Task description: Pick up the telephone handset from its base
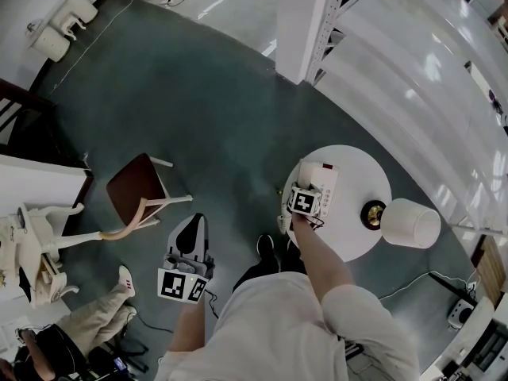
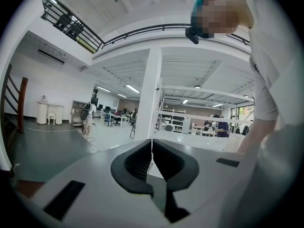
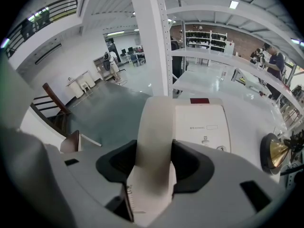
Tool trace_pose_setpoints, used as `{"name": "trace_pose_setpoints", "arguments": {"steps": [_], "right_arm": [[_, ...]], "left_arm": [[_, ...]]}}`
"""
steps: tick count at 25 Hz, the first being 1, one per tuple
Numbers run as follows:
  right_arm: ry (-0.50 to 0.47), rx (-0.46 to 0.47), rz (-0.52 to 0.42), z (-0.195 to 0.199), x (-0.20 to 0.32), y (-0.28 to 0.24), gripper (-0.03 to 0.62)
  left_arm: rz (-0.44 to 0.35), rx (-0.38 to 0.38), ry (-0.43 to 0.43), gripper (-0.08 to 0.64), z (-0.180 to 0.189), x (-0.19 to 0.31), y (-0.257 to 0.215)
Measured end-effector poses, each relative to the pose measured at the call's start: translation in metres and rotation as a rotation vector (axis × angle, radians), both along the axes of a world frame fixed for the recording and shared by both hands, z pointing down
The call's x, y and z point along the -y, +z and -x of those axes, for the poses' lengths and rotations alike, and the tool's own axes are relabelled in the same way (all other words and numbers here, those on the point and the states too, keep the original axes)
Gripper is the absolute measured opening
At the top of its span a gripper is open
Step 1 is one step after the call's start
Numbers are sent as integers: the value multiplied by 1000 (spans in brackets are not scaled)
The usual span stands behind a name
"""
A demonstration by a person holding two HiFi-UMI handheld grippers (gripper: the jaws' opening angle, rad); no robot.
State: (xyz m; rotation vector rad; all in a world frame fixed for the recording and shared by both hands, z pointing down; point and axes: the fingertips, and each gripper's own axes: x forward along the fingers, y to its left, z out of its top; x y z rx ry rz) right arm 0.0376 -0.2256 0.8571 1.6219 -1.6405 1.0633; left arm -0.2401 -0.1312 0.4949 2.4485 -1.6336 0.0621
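Handset point(image 3: 154, 118) stood between the jaws of your right gripper point(image 3: 154, 146), and both dark pads pressed flat against its sides; the grip was a wide one, set by the handset's breadth. Your gripper pointed steeply down at it. The handset ran straight ahead from the jaws, along the left side of the telephone base point(image 3: 202, 127); whether it had left the cradle could not be told. Just right of the jaws lay the base's cream face, with a dark red strip at its far end. Further right stood the brass foot of a lamp point(image 3: 271, 151), on the same round white table point(image 1: 357, 165). Your left gripper point(image 2: 152, 151) was well apart from the table, held about level, its jaws together with nothing between them. Beyond it stood a wooden chair point(image 1: 135, 187).
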Motion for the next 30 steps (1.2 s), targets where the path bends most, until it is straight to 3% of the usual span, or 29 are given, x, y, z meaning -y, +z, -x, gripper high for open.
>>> {"name": "trace_pose_setpoints", "arguments": {"steps": [21,30], "right_arm": [[-27,39,-51,5,-19,-16,227],[-20,114,-106,-2,-34,-30,229]], "left_arm": [[-16,-6,25,23,-6,2,-3],[-26,-12,55,23,-20,3,-6]]}}
